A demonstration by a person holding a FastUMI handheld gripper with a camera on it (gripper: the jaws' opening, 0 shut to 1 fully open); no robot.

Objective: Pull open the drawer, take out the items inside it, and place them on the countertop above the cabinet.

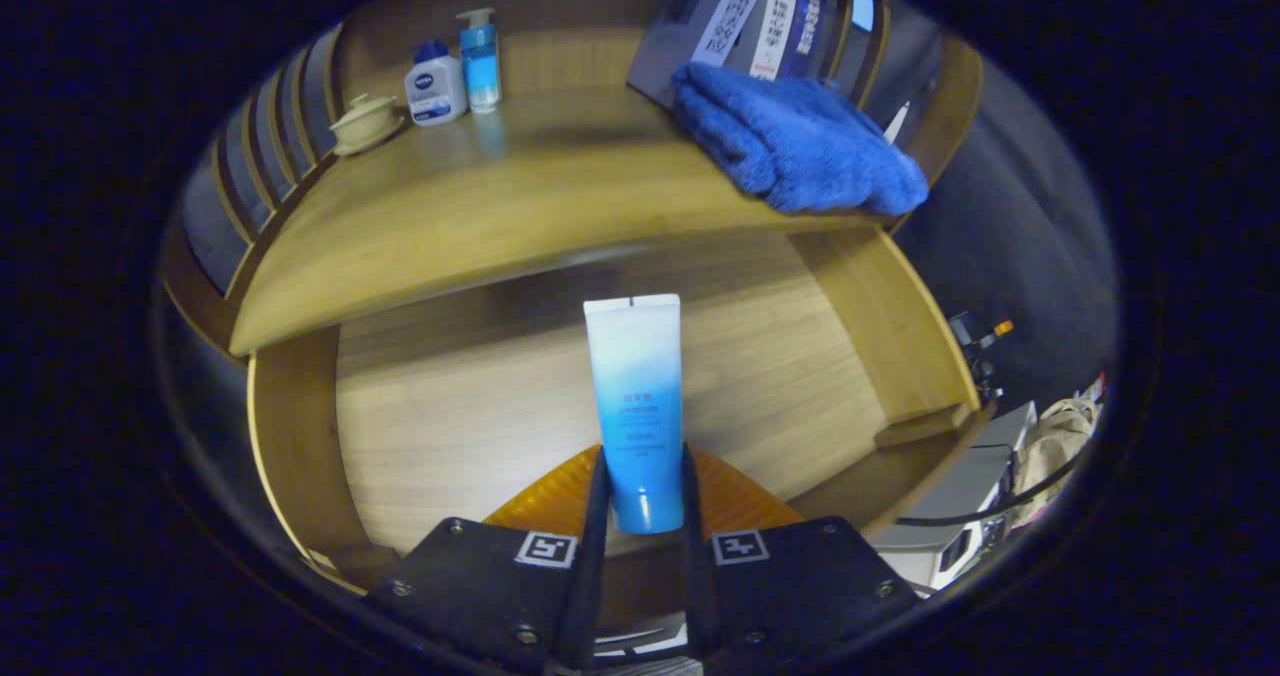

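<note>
Between my two fingers sits a white-to-blue tube (635, 411), and my gripper (640, 516) is closed on it: both fingers press against its lower end, one on each side, with the tube's flat crimped end pointing away from me. I hold it over the open drawer (440, 406), whose pale wooden bottom spreads out beneath and beyond the tube. The drawer's side walls curve around it to either side. Just past the far end of the tube runs the front edge of the countertop (480, 216) above the cabinet. On that countertop, off to the far left, stand a small white bottle with a blue cap (435, 84) and, just beside it, a clear blue pump bottle (481, 59); a cream lidded dish (365, 121) rests near them, closer to the slatted rail. On the right side of the countertop lies a folded blue towel (800, 141), touching some books (745, 26) that lean behind it.
</note>
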